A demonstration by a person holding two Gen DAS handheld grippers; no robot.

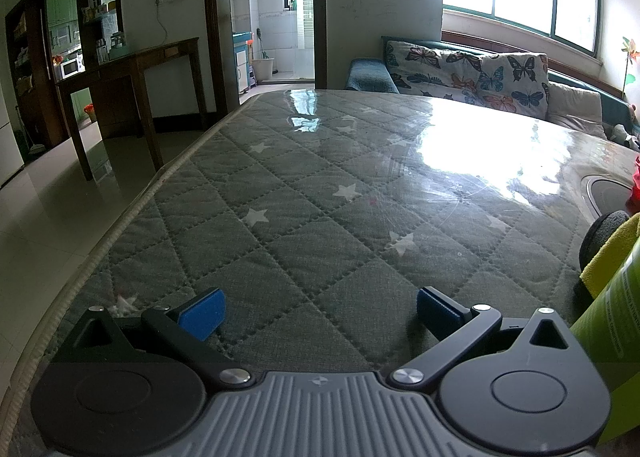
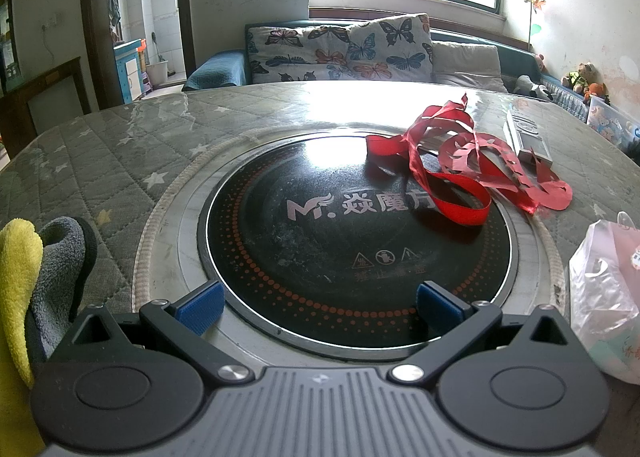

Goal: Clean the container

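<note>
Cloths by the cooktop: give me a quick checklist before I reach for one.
1. Left gripper open and holding nothing: ok.
2. Right gripper open and holding nothing: ok.
3. Cloths in view: ok; yellow cloth and grey cloth sit left of the right gripper.
4. Container to clean identified: cannot tell; only a green bottle edge shows.
5. Cooktop free of clutter: not ok; red ribbon lies across its far side.
6. Plastic bag away from the cloths: ok.

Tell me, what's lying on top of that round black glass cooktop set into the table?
A tangled red ribbon lies across the round black glass cooktop's far right part, covering the end of the printed logo. The rest is bare.
</note>
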